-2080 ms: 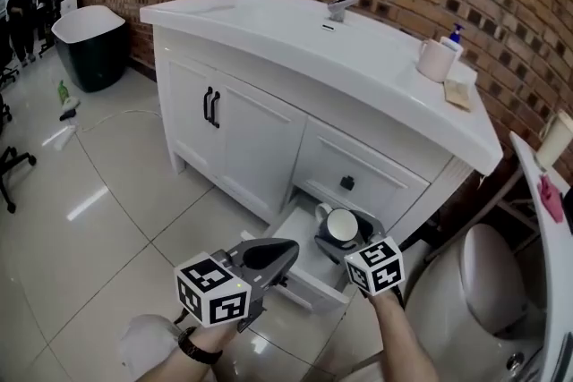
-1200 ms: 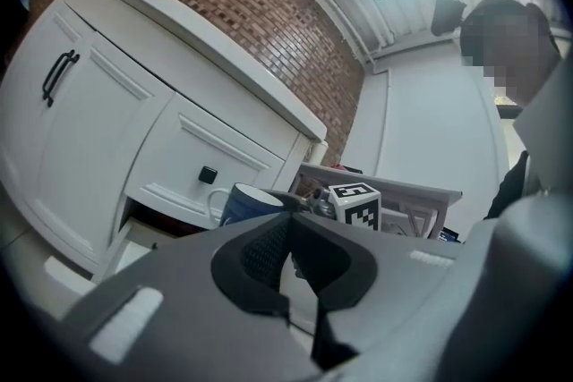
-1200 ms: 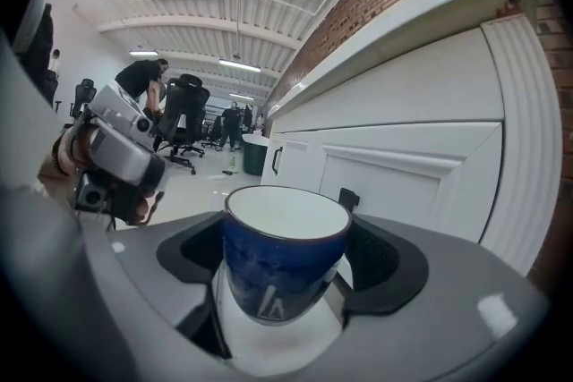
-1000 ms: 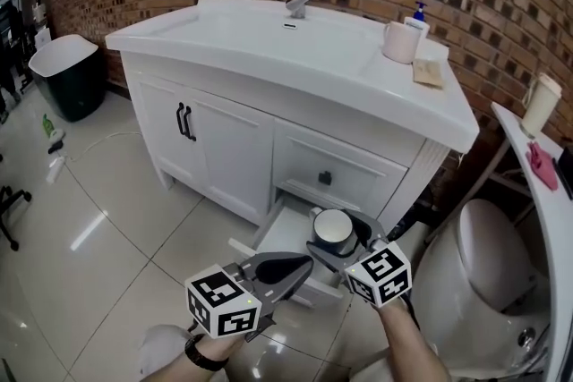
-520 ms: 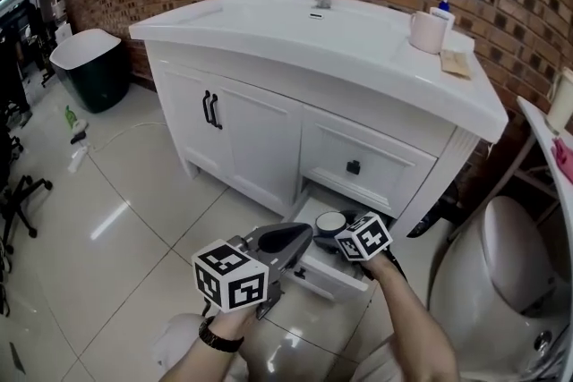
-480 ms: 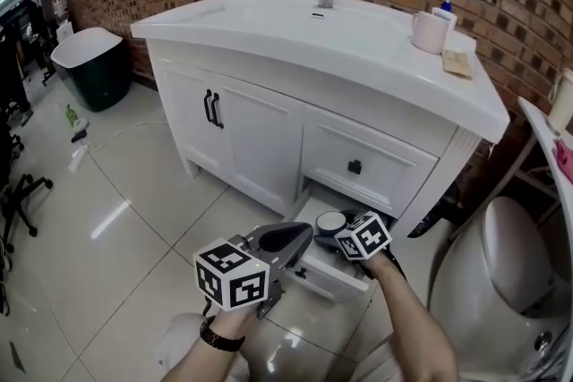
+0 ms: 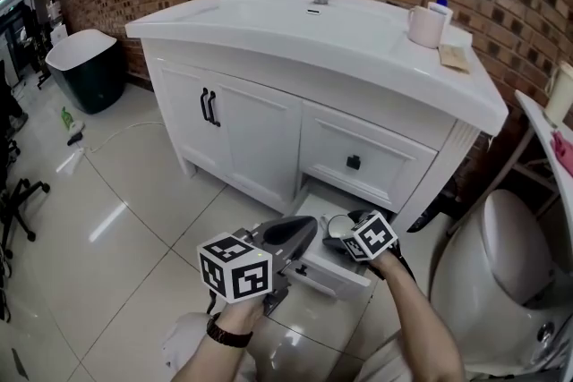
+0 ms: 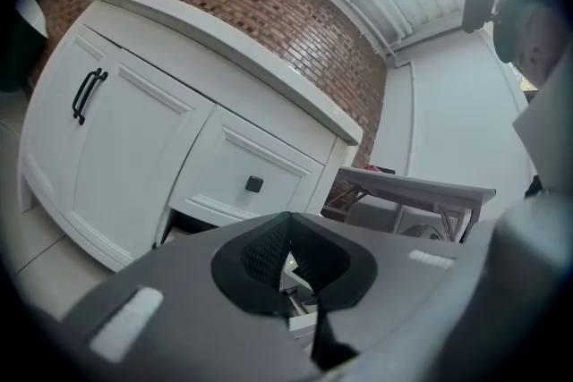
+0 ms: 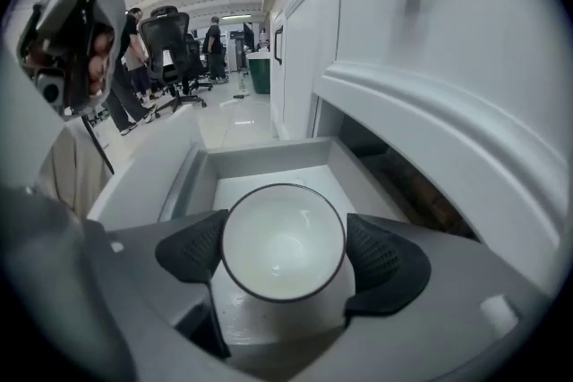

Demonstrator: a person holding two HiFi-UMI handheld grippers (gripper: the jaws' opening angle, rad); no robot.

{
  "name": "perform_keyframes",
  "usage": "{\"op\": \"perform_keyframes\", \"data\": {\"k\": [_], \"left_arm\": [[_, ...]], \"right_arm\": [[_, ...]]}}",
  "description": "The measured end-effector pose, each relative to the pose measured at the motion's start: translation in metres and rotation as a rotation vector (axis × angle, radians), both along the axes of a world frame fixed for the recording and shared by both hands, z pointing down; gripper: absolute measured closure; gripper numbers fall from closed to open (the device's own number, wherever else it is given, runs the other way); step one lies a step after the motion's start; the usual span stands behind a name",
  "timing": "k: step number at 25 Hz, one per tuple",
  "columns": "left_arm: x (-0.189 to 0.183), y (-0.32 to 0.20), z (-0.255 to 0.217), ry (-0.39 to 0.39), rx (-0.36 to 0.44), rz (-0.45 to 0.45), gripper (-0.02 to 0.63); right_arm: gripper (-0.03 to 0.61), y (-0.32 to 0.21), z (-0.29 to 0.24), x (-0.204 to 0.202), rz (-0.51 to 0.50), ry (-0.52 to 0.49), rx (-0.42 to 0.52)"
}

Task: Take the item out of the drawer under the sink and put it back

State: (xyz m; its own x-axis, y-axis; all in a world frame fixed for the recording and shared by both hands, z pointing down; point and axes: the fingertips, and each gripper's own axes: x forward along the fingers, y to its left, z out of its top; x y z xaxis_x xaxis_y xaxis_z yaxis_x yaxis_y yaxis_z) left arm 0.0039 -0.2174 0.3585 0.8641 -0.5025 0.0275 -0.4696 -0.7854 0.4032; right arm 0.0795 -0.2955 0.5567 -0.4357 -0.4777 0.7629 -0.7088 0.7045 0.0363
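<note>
A white cup with a dark rim sits between the pads of my right gripper, which is shut on it, a pad against each side. It hangs low inside the open bottom drawer under the sink. From the head view the cup shows just behind the right gripper, over the pulled-out drawer. My left gripper hovers in front of the drawer's left side, shut and empty; in its own view the left gripper has its pads meeting.
The white vanity has an upper drawer with a black knob right above the open one and double doors to the left. A toilet stands close on the right. A black bin is far left.
The right gripper has brought the cup down from above the drawer front into the drawer. The left gripper has stayed near the drawer's left side.
</note>
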Motion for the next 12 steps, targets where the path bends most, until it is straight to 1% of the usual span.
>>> {"op": "perform_keyframes", "data": {"k": [2,3,5,7,10,11,12], "left_arm": [[0.003,0.001,0.0,0.0,0.006,0.01,0.597],[0.005,0.002,0.0,-0.003,0.01,0.013,0.597],[0.009,0.002,0.001,-0.022,0.023,0.018,0.597],[0.013,0.003,0.004,-0.05,0.029,0.028,0.597],[0.019,0.006,0.007,-0.064,0.041,0.041,0.597],[0.022,0.008,0.007,-0.064,0.049,0.04,0.597],[0.024,0.009,0.006,-0.065,0.058,0.039,0.597]], "right_arm": [[0.163,0.008,-0.017,0.001,-0.004,-0.039,0.026],[0.163,0.012,-0.031,0.003,-0.003,-0.064,0.056],[0.163,0.022,-0.07,0.003,-0.005,-0.135,0.156],[0.163,0.04,-0.117,-0.006,-0.034,-0.23,0.297],[0.177,0.081,-0.183,-0.021,-0.093,-0.352,0.568],[0.221,0.096,-0.201,-0.02,-0.099,-0.39,0.644],[0.267,0.111,-0.214,-0.017,-0.097,-0.426,0.7]]}}
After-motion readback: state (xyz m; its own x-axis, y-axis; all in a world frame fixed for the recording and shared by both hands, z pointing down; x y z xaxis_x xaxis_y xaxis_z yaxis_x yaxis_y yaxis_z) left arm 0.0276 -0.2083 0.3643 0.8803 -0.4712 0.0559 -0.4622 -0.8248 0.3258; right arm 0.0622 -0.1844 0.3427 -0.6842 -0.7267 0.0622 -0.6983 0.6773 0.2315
